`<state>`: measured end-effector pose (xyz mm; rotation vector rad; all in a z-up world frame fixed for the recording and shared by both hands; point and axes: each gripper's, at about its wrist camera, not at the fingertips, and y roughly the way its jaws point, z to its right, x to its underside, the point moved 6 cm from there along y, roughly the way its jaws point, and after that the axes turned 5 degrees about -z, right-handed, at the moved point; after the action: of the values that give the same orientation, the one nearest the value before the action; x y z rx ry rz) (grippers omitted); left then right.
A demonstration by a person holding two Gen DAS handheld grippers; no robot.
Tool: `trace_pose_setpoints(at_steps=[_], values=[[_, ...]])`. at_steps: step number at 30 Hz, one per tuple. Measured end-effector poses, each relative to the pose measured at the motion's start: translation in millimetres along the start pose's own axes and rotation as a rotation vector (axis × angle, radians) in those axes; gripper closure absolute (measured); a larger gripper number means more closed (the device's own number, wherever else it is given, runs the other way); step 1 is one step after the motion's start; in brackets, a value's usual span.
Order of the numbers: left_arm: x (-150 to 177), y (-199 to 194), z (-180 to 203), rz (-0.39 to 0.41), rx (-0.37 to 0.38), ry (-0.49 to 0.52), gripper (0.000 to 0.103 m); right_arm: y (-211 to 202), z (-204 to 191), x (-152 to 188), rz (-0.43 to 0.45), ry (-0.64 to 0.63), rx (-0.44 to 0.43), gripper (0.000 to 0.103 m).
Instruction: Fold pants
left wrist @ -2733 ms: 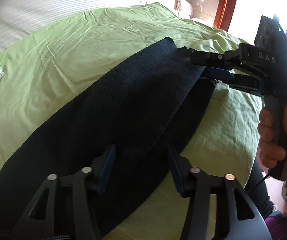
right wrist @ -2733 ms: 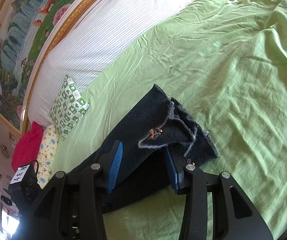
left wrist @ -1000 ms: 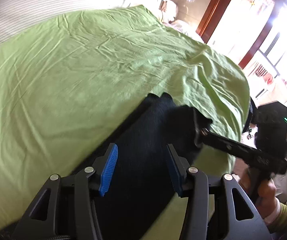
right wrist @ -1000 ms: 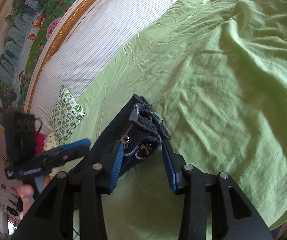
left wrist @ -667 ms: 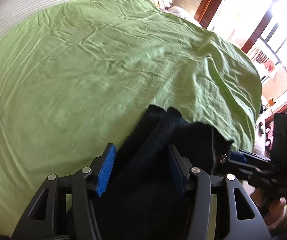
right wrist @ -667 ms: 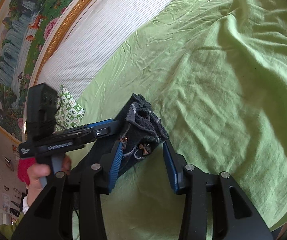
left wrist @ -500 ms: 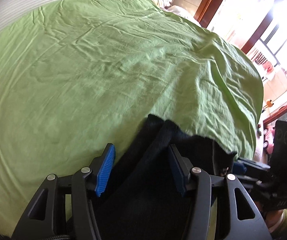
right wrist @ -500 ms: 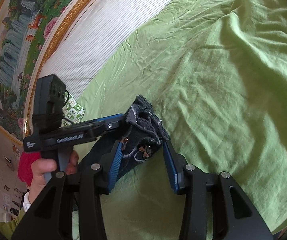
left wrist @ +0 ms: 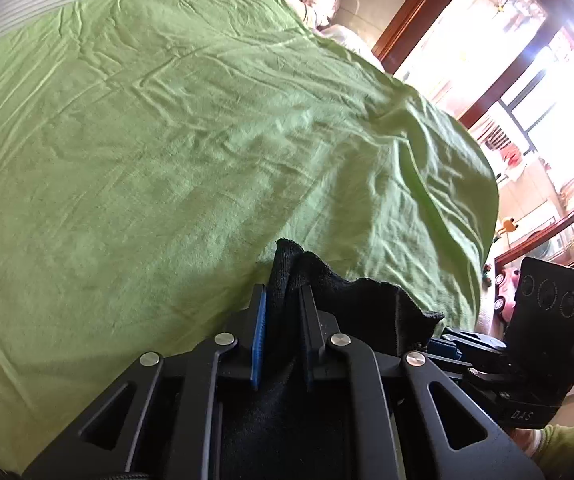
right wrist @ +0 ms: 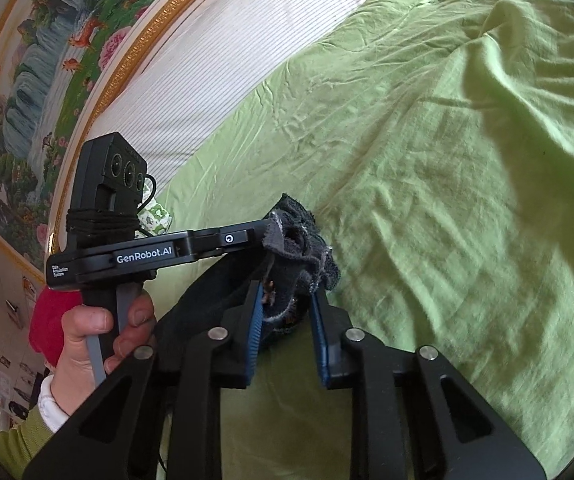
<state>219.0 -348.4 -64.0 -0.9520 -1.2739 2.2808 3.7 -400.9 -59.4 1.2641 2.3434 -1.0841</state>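
Pants (left wrist: pixel 351 300) edge clamped in both jaws, left gripper (left wrist: pixel 283 300) and right gripper (right wrist: pixel 287 300); bedsheet (right wrist: pixel 447 160) beyond.

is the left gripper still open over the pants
No, the left gripper has its blue pads closed tight on a bunched edge of the black pants, above the green sheet.

Both tongs (right wrist: pixel 287 300) clamped on bunched dark pants (right wrist: pixel 299 248) (hem end) above green bedsheet (right wrist: pixel 427 160).
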Motion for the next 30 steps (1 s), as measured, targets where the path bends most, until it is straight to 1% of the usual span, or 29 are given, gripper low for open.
trace_pose_setpoints(at_steps=[6, 13, 16, 22, 30], values=[[8, -29, 8, 0.069, 0.028, 0.0, 0.091, -11, -19, -3, 0.025, -0.035, -0.042, 0.082], [27, -75, 10, 0.172, 0.067, -0.035, 0.091, -22, -59, -5, 0.054, -0.114, -0.152, 0.083], [37, -97, 7, 0.221, 0.078, -0.058, 0.091, -23, -77, -2, 0.057, -0.155, -0.186, 0.083], [65, -132, -8, 0.311, 0.092, -0.122, 0.091, -17, -118, 12, 0.024, -0.243, -0.254, 0.084], [109, -161, -39, 0.392, 0.095, -0.221, 0.091, 11, -165, 44, -0.076, -0.336, -0.325, 0.084]])
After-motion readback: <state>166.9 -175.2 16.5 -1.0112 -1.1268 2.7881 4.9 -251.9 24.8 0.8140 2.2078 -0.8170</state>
